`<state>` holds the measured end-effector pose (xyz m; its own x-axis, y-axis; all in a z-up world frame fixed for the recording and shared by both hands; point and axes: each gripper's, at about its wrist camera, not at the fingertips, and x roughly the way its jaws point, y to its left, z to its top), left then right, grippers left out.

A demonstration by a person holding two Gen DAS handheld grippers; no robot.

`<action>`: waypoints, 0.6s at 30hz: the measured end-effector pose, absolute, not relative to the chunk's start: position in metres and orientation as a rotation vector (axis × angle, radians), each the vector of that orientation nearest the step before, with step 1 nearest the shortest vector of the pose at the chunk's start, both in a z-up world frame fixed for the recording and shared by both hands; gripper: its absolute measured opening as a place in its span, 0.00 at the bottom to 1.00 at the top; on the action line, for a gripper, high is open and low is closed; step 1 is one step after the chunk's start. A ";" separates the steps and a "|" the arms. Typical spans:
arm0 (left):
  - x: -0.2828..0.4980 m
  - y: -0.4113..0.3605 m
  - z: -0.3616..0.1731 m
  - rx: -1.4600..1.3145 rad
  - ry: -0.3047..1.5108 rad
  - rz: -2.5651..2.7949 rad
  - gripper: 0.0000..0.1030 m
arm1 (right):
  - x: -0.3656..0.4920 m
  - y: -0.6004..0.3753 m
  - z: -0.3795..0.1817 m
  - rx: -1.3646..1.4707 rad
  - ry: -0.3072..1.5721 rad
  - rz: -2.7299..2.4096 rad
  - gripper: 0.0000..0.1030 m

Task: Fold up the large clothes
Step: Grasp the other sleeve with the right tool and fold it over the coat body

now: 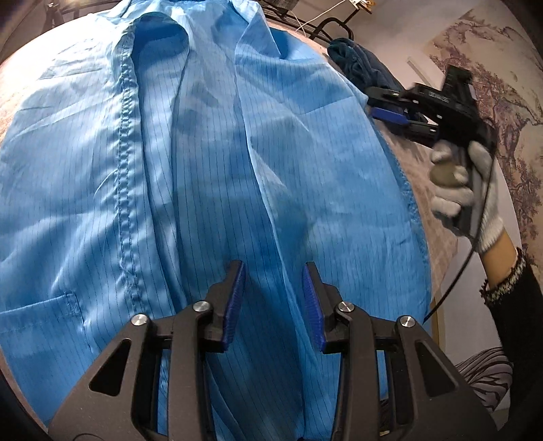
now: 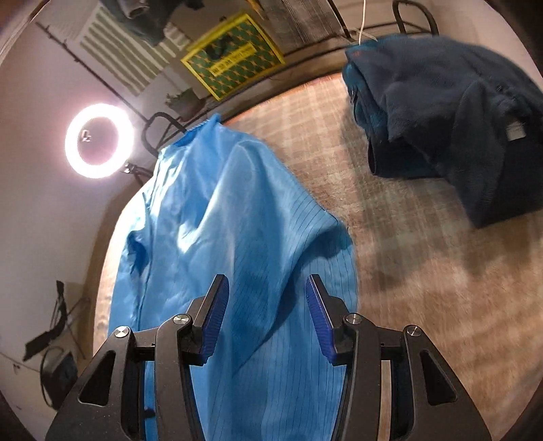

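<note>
A large light-blue pinstriped garment lies spread on a beige plaid bed surface, with long folds and a stitched seam running down it. My left gripper is open and empty, hovering just above the garment's middle. My right gripper is open and empty, above the garment's right edge. It also shows in the left wrist view, held by a white-gloved hand past the garment's right edge.
A dark blue folded garment lies at the far right of the bed and shows in the left wrist view. A lit ring light stands left of the bed. Black metal rails run along the far side.
</note>
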<state>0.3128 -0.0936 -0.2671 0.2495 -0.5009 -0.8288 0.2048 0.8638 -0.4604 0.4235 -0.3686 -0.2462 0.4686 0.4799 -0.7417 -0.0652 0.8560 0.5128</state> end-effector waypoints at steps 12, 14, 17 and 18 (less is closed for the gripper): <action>0.312 -0.097 -0.264 -0.319 1.218 -0.541 0.00 | 0.452 -0.389 -0.238 0.460 0.954 0.268 0.01; 0.311 -0.097 -0.265 -0.343 1.218 -0.541 0.00 | 0.458 -0.406 -0.232 0.496 0.918 0.234 0.00; 0.315 -0.098 -0.272 -0.397 1.242 -0.541 0.00 | 0.471 -0.423 -0.234 0.556 0.897 0.205 0.00; 0.317 -0.100 -0.273 -0.401 1.250 -0.550 0.00 | 0.474 -0.422 -0.236 0.550 0.903 0.204 0.00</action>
